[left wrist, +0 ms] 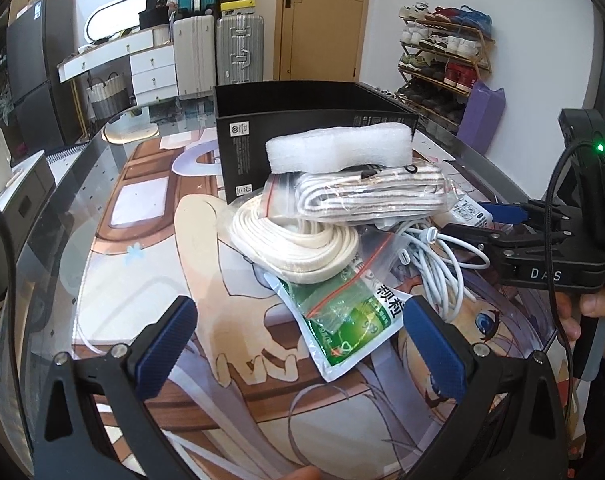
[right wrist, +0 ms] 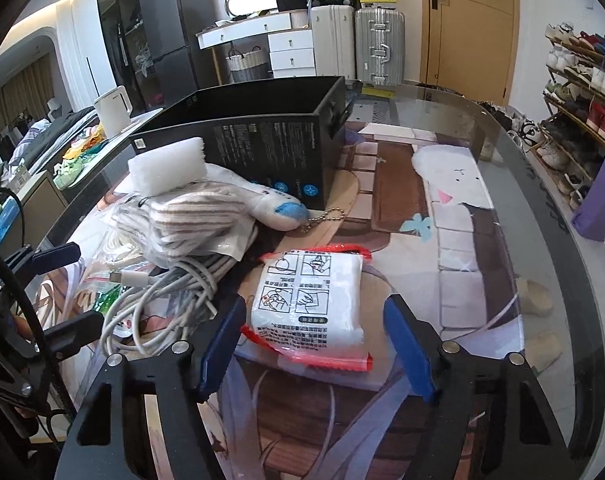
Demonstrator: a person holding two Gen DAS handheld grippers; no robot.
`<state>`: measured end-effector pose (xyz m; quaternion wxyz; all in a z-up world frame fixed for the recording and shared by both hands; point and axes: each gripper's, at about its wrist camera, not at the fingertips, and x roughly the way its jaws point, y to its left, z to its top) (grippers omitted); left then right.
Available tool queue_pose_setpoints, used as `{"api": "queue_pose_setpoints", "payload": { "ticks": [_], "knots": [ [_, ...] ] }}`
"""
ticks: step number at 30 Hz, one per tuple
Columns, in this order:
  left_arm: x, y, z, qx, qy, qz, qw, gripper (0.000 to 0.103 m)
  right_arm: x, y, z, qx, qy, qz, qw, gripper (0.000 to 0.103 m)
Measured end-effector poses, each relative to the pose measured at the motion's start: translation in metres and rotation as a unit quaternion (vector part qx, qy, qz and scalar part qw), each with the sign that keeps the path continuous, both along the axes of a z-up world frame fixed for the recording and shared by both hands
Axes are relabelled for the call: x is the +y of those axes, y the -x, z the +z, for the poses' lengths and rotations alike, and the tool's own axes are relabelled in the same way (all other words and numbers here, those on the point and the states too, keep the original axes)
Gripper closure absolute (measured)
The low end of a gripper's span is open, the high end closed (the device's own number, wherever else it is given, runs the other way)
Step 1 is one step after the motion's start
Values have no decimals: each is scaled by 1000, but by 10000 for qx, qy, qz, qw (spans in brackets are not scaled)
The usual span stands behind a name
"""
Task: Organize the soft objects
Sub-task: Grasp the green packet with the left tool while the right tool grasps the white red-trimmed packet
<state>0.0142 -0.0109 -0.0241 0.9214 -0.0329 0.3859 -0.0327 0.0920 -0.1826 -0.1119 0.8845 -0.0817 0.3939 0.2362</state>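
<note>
A pile of soft things lies in front of an open black box [left wrist: 302,120]: a white foam block [left wrist: 338,148], a bagged striped cloth [left wrist: 374,196], a coiled cream strap [left wrist: 294,248], a green packet [left wrist: 346,320] and white cables [left wrist: 434,264]. My left gripper [left wrist: 298,344] is open, low over the mat, with the green packet between its fingers. My right gripper [right wrist: 314,344] is open around the near end of a white red-edged packet [right wrist: 310,300]. The right wrist view also shows the box [right wrist: 262,140], the foam [right wrist: 166,168], the striped cloth [right wrist: 198,220], a plush with a blue tip [right wrist: 278,208] and the cables [right wrist: 162,300].
The table is glass over a printed anime mat [left wrist: 150,240], with a curved edge [right wrist: 550,216]. A purple bag [right wrist: 598,200] and a shoe rack [left wrist: 442,60] stand right of it. Suitcases [left wrist: 218,52] and a white desk [left wrist: 114,56] stand behind. A white kettle [right wrist: 112,110] is at the left.
</note>
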Motion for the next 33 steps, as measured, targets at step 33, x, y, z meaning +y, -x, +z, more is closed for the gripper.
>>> {"api": "queue_pose_setpoints", "payload": {
  "ticks": [33],
  "knots": [
    [-5, -20, -5, 472, 66, -66, 9988, 7, 0, 6, -1, -61, 93, 99, 9999, 29]
  ]
}}
